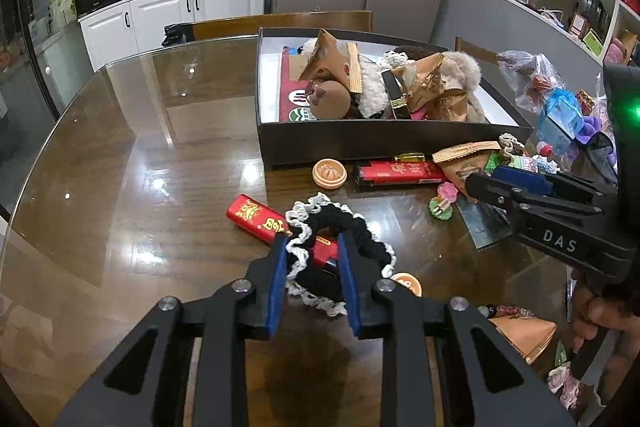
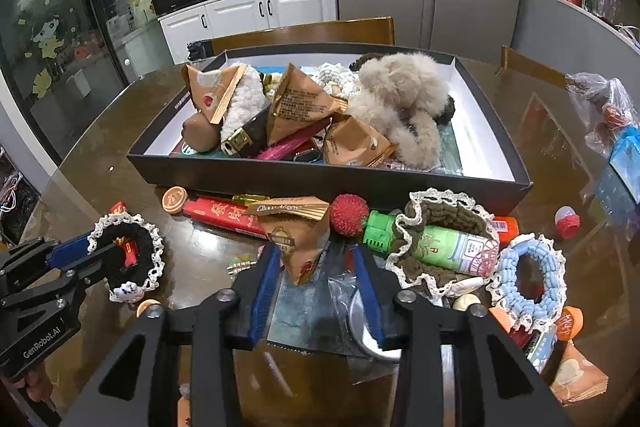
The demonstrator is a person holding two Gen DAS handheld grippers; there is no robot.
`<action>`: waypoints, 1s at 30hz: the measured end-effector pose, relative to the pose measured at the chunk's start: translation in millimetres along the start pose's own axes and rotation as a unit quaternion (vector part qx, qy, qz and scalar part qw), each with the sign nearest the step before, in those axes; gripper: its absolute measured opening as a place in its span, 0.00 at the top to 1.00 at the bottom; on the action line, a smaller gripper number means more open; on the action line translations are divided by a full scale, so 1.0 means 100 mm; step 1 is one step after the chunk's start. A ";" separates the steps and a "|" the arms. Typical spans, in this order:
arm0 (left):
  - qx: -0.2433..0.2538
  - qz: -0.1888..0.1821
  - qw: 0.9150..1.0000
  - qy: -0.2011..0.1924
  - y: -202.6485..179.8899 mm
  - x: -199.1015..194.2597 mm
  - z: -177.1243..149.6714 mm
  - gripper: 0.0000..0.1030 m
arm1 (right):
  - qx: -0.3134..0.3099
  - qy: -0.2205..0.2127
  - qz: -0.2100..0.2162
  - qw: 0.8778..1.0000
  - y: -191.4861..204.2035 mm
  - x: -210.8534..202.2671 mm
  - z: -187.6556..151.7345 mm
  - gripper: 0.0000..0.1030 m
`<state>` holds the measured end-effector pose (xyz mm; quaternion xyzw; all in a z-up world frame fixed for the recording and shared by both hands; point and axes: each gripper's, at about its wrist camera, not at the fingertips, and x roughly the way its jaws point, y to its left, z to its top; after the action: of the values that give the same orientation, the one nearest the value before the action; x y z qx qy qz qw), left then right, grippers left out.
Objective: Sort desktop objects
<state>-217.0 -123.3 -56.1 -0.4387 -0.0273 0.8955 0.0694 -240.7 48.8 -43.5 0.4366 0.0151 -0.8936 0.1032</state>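
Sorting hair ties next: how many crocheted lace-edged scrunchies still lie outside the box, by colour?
Black crocheted scrunchie with white lace edge: 1
Brown crocheted scrunchie with white lace edge: 1
Light-blue crocheted scrunchie with white lace edge: 1
Total: 3

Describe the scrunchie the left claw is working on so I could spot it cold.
Start from the black box of sorted items; the loose clutter lies on the table in front of it. At the far left of that clutter lies a black crocheted scrunchie with a white lace edge, the left claw straddling its rim. The neighbouring scrunchies are brown and pale blue.
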 end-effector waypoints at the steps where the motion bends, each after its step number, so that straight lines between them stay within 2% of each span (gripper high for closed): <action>1: 0.001 0.001 1.000 0.000 0.00 0.00 0.00 0.82 | -0.001 0.000 -0.001 1.000 0.00 0.01 0.00 0.56; 3: 0.001 0.001 1.000 0.003 0.00 0.02 0.00 0.88 | -0.004 0.001 -0.002 1.000 0.01 0.02 0.00 0.56; 7: 0.000 -0.003 1.000 0.004 0.01 0.03 -0.01 0.89 | -0.011 0.005 -0.009 1.000 0.03 0.07 0.01 0.55; 10: 0.001 -0.005 1.000 0.004 -0.01 0.03 -0.01 0.89 | -0.016 0.005 -0.015 1.000 0.04 0.08 0.02 0.51; 12: 0.003 -0.005 1.000 0.004 -0.02 0.03 -0.01 0.89 | -0.015 0.004 -0.016 1.000 0.04 0.08 0.02 0.43; 28: -0.002 -0.010 1.000 0.006 0.00 0.05 -0.02 0.89 | -0.011 0.001 -0.021 1.000 0.04 0.17 0.04 0.43; 29: -0.002 -0.010 1.000 0.006 0.00 0.06 -0.01 0.89 | -0.009 0.001 -0.021 1.000 0.04 0.17 0.04 0.45; 30: -0.002 -0.010 1.000 0.006 0.00 0.06 -0.01 0.89 | -0.009 0.001 -0.016 1.000 0.05 0.18 0.05 0.53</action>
<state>-219.2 -122.5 -61.4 -0.4435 -0.0333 0.8923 0.0778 -254.1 39.9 -53.6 0.4364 0.0305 -0.8944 0.0927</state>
